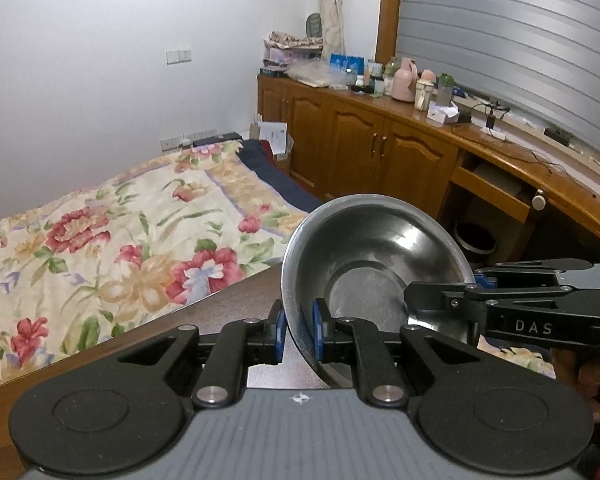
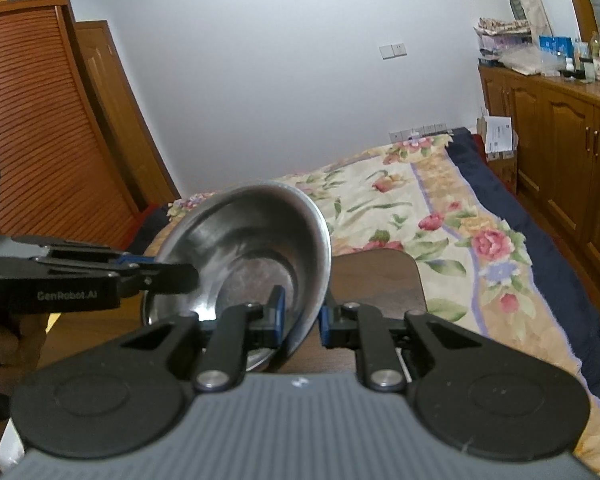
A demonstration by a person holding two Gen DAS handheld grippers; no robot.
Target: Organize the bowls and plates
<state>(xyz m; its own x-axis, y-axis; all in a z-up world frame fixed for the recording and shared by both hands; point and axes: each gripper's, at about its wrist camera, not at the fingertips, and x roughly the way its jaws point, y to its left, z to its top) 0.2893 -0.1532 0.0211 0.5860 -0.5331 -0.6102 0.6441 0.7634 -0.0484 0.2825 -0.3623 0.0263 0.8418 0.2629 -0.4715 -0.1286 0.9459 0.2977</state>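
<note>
A steel bowl (image 1: 380, 248) hangs tilted above the dark wooden table (image 1: 228, 312), its hollow facing the cameras. My left gripper (image 1: 299, 330) is shut on the bowl's left rim, one blue pad inside and one outside. My right gripper (image 1: 470, 284) reaches in from the right and pinches the opposite rim. In the right wrist view the same bowl (image 2: 240, 232) sits with its right rim between the pads of my right gripper (image 2: 302, 320), which is shut on it. There my left gripper (image 2: 156, 266) comes in from the left onto the far rim. The bowl is empty.
A bed with a floral quilt (image 1: 120, 240) lies just beyond the table's edge. Wooden cabinets (image 1: 360, 140) with bottles and clutter on top run along the right wall. A brown slatted wardrobe (image 2: 40, 120) stands at the left. A hand (image 2: 4, 344) holds the left gripper.
</note>
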